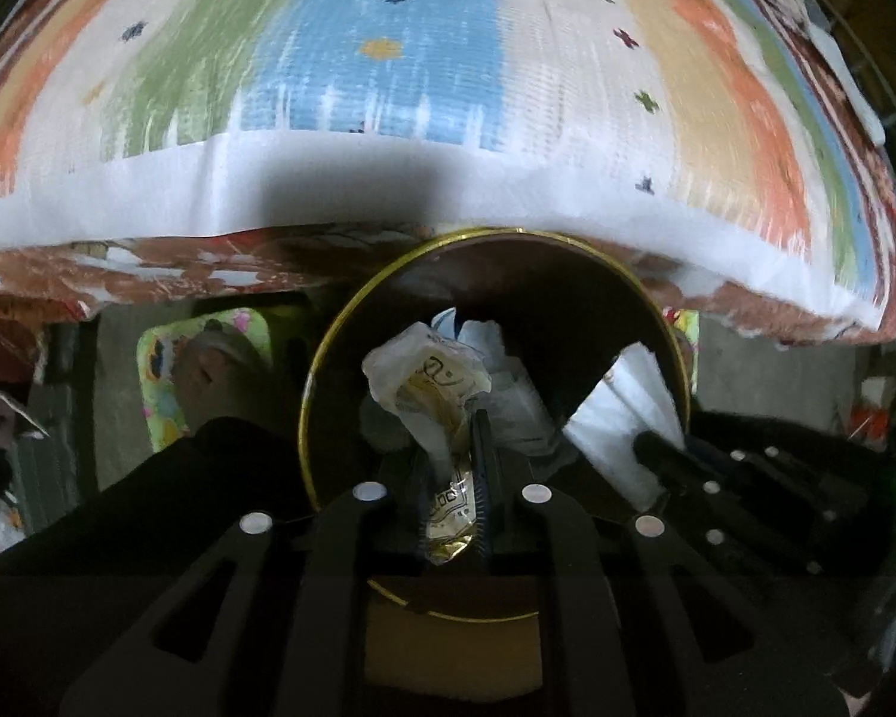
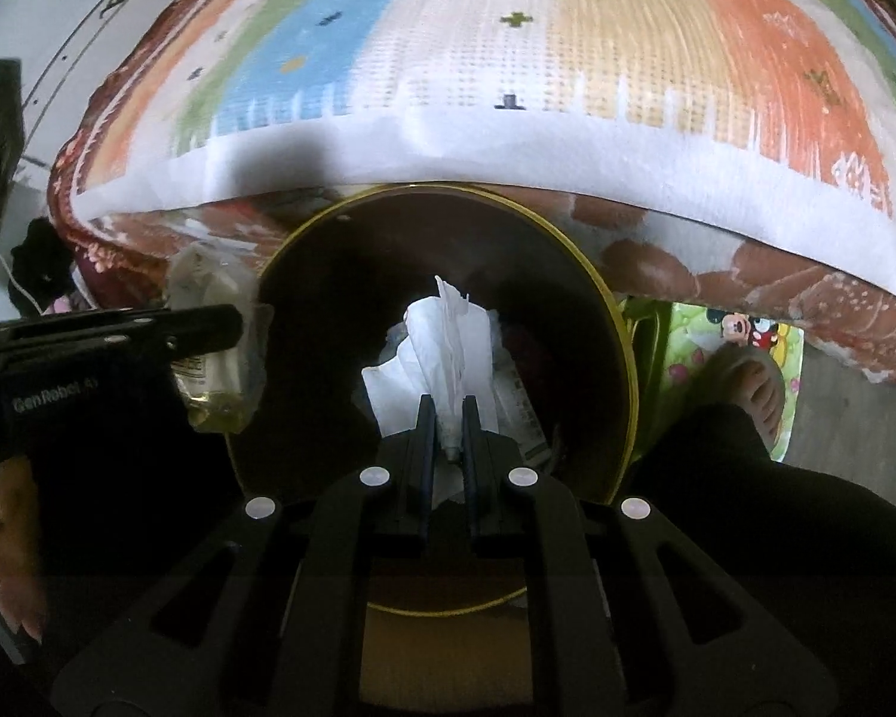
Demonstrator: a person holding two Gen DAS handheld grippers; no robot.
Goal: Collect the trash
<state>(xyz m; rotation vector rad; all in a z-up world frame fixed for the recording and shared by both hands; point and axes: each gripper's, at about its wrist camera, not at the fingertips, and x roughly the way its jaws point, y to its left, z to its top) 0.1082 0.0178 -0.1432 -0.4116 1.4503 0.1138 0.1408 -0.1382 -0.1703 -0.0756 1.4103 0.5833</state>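
A round dark trash bin with a gold rim (image 1: 328, 358) (image 2: 621, 322) stands below the bed's edge, with crumpled trash inside. My left gripper (image 1: 457, 436) is shut on a clear plastic wrapper with gold print (image 1: 430, 382), held over the bin's mouth. My right gripper (image 2: 445, 412) is shut on a crumpled white tissue (image 2: 448, 328), also over the bin's mouth. In the right wrist view the left gripper (image 2: 233, 322) shows at the left, with the wrapper (image 2: 215, 322) at the bin's left rim. In the left wrist view the right gripper's fingers (image 1: 663, 448) hold the tissue (image 1: 621, 412) at the bin's right rim.
A bed with a striped, colourful blanket (image 1: 388, 60) (image 2: 508, 30) fills the upper part of both views and overhangs the bin. A green cartoon mat (image 2: 729, 346) and a bare foot (image 2: 752, 382) lie to the bin's right on a grey floor.
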